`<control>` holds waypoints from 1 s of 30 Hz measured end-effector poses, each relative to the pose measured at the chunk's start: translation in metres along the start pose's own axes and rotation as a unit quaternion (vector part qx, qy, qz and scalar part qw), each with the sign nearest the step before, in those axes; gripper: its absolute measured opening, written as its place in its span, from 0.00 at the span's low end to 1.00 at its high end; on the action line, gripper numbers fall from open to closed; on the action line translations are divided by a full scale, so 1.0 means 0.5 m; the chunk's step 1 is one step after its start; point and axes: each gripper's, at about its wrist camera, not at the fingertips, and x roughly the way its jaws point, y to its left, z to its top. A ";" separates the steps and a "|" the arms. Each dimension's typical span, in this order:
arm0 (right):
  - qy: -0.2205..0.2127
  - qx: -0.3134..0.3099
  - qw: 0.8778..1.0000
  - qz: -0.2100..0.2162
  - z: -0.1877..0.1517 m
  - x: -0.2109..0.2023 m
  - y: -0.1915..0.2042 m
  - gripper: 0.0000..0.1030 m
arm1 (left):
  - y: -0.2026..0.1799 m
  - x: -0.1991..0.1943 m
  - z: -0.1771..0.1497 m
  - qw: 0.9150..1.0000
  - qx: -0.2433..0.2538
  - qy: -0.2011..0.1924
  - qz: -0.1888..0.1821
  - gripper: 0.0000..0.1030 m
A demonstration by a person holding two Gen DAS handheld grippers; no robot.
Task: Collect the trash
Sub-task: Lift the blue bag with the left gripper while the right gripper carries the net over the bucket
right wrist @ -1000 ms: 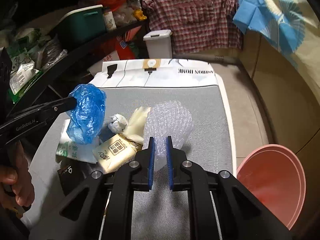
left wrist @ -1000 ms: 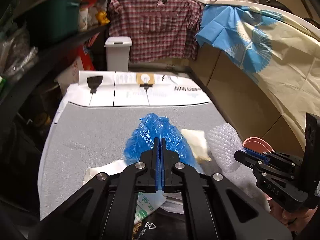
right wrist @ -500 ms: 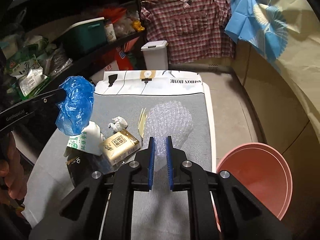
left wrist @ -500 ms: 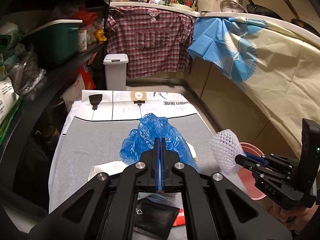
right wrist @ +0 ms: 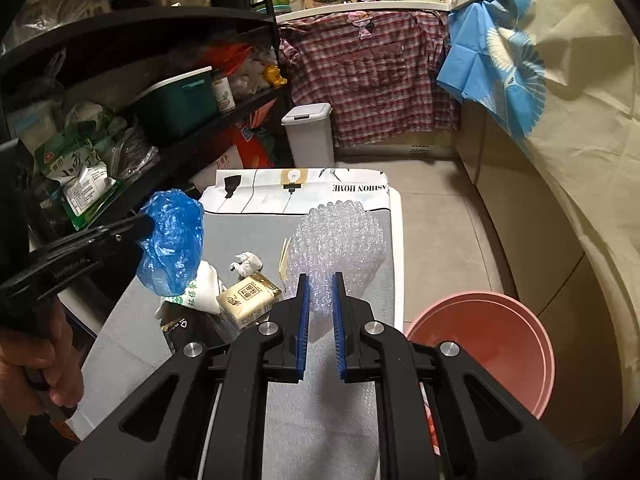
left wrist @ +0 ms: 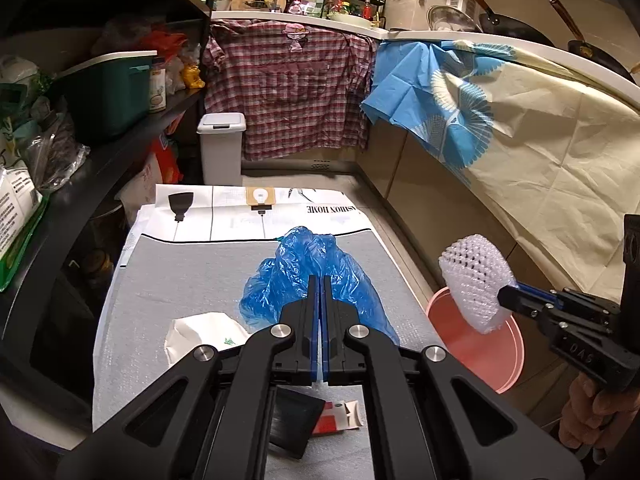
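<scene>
My left gripper [left wrist: 319, 280] is shut on a crumpled blue plastic bag [left wrist: 316, 272] and holds it above the grey mat [left wrist: 180, 280]; the bag also shows in the right wrist view [right wrist: 172, 240]. My right gripper [right wrist: 318, 280] is shut on a wad of clear bubble wrap [right wrist: 338, 240], seen as a white lump in the left wrist view [left wrist: 474, 280], held above the mat's right edge near the pink basin [right wrist: 492, 344]. Loose trash lies on the mat: a tissue pack [right wrist: 248, 300], a crumpled tissue [right wrist: 248, 262], a white wrapper [left wrist: 204, 332], a black packet [left wrist: 296, 420].
A pink basin [left wrist: 480, 352] stands on the floor right of the mat. A white lidded bin [left wrist: 222, 148] stands at the far end. Black shelves [right wrist: 120, 128] with bags and a green box run along the left. A cloth-draped counter [left wrist: 520, 152] runs along the right.
Both grippers have risen with their loads. The bubble wrap has left the mat and now hangs near the pink basin. The blue bag is higher above the mat.
</scene>
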 end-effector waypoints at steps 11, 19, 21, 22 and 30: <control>-0.020 -0.014 1.000 -0.014 0.015 -0.076 -0.045 0.11 | -0.027 -0.009 0.004 1.000 0.006 -0.004 -0.013 0.01; -0.027 -0.004 0.999 -0.035 0.006 -0.096 -0.100 0.11 | -0.059 -0.003 0.006 1.000 0.016 -0.003 -0.021 0.01; -0.027 -0.003 0.999 -0.043 0.001 -0.097 -0.113 0.11 | -0.066 -0.001 0.006 1.000 0.019 -0.002 -0.022 0.01; -0.028 -0.004 0.999 -0.046 -0.001 -0.097 -0.116 0.11 | -0.071 0.001 0.005 1.000 0.020 -0.002 -0.022 0.01; -0.034 0.011 0.997 -0.066 -0.021 -0.112 -0.165 0.11 | -0.107 0.016 -0.001 0.999 0.032 0.004 -0.029 0.01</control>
